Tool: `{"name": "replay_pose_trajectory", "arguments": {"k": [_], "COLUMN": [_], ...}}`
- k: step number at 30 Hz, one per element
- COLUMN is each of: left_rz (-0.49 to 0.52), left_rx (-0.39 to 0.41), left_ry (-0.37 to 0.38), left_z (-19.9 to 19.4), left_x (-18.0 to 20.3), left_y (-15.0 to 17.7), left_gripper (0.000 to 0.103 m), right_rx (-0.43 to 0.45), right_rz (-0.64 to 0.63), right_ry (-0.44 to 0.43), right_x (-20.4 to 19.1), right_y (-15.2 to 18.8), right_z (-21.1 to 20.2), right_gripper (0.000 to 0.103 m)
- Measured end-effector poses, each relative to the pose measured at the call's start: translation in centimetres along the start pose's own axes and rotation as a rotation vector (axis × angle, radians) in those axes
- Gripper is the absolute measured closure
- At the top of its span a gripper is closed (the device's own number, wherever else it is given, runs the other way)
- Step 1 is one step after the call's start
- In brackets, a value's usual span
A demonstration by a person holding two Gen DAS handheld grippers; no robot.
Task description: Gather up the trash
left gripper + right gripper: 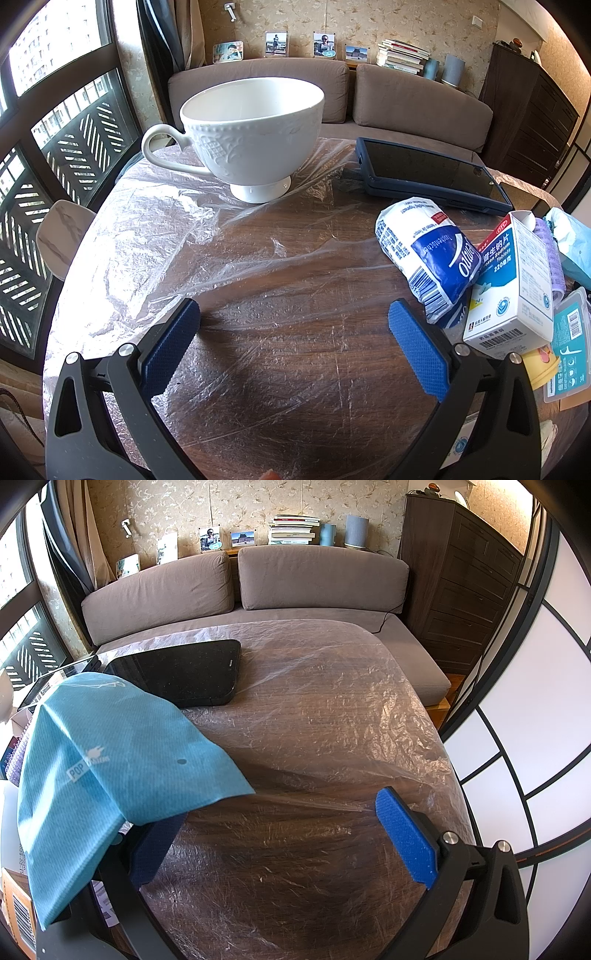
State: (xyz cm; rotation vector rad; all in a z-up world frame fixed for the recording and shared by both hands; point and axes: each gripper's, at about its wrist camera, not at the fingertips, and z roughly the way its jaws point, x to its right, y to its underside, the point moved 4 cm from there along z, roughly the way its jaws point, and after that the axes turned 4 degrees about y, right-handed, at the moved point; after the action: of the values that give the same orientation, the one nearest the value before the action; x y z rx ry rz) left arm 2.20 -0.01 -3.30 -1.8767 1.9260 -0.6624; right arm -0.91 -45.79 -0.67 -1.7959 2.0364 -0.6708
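In the left wrist view a crumpled blue-and-white tissue pack (424,254) lies on the plastic-covered wooden table (280,280), leaning against a white-and-blue medicine box (517,288). A teal floss case (570,347) and a yellow item (541,365) lie at the right edge. My left gripper (293,319) is open above bare table, left of the pack. My right gripper (279,812) is open over the table. A teal cloth bag (110,753) drapes over its left finger and hides most of it.
A white footed teacup (251,136) stands at the back left. A dark tablet (428,173) lies behind the trash; another black tablet (184,672) shows in the right view. A purple spiral notebook (16,753) sits under the bag. A brown sofa (258,587) lies beyond the table.
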Motion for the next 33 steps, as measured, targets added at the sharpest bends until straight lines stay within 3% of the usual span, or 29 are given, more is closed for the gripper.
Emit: {"name": "replay_pose_trajectory", "arguments": {"k": [33], "left_rz": [0.037], "left_rx": [-0.005], "left_ry": [0.027], "left_z": [-0.7], "left_x": [-0.5], "left_y": [0.8], "left_gripper": [0.001], "right_rx": [0.004], "right_rz": [-0.079], "right_ry": [-0.057], "right_x": [1.1], "right_y": [0.1], "right_z": [-0.4], "right_gripper": [0.004]}}
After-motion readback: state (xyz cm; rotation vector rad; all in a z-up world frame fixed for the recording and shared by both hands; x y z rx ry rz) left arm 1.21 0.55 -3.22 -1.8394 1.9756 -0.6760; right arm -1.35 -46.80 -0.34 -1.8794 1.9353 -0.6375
